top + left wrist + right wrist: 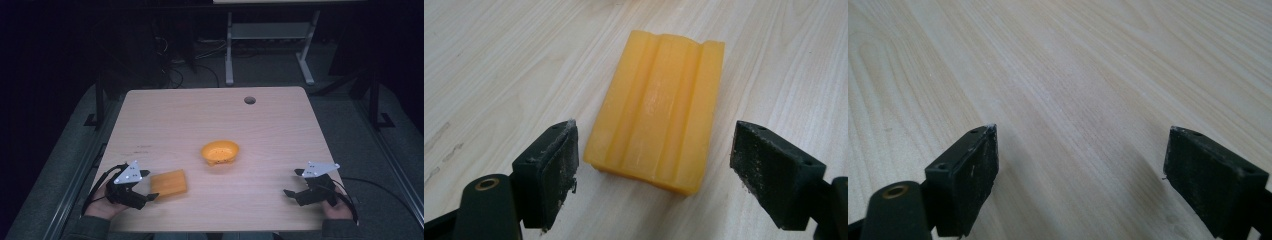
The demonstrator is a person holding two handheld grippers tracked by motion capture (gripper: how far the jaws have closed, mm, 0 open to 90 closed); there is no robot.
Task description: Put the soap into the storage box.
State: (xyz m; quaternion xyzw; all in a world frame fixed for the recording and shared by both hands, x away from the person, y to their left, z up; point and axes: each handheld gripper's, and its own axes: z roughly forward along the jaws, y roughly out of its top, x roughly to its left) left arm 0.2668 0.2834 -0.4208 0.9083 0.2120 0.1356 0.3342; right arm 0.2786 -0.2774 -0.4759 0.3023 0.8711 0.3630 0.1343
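Left gripper (149, 186): I have it low at the near left of the table (170, 120), jaws spread wide and released, nothing between the pads
Yellow block (169, 183): I see it flat on the wood just ahead of my left gripper; in the left gripper view the ridged block (656, 107) lies lengthwise between the two open jaws, its near end level with their tips, a gap on each side
Right gripper (291, 182): near right corner, jaws also apart and released; in the right gripper view I see bare wood grain between them
Bowl (220, 152): orange, upright near the table's middle, well apart from both grippers
Hole (249, 100): round, near the far edge
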